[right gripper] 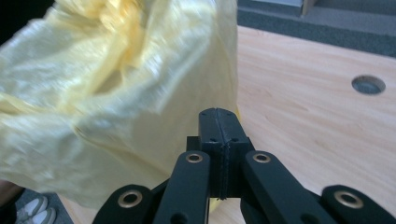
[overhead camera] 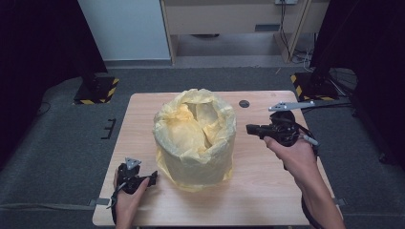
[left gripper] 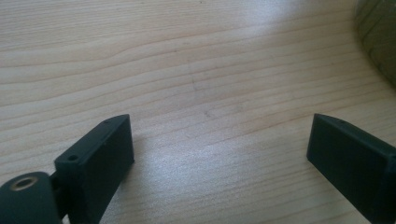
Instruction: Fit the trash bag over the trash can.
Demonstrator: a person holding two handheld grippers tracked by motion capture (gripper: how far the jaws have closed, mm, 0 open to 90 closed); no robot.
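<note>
A round bin lined with a crinkled yellow plastic bag (overhead camera: 196, 138) stands in the middle of the wooden table (overhead camera: 143, 109), the bag's mouth open upward. My right gripper (overhead camera: 249, 128) is held above the table just right of the bag and points at its upper side. Its jaws are shut with nothing between them, and the bag (right gripper: 116, 93) lies close behind the right gripper (right gripper: 219, 114). My left gripper (overhead camera: 154, 177) rests low by the table's front left, beside the bin's base. The left gripper (left gripper: 219, 135) is open over bare wood, with the bin's edge (left gripper: 380, 37) at upper right.
A small round hole (overhead camera: 244, 103) sits in the tabletop behind the right gripper, and appears again (right gripper: 368, 84) in the right gripper view. Stand bases with yellow-black stripes (overhead camera: 98, 90) (overhead camera: 310, 86) stand on the grey floor past both far corners.
</note>
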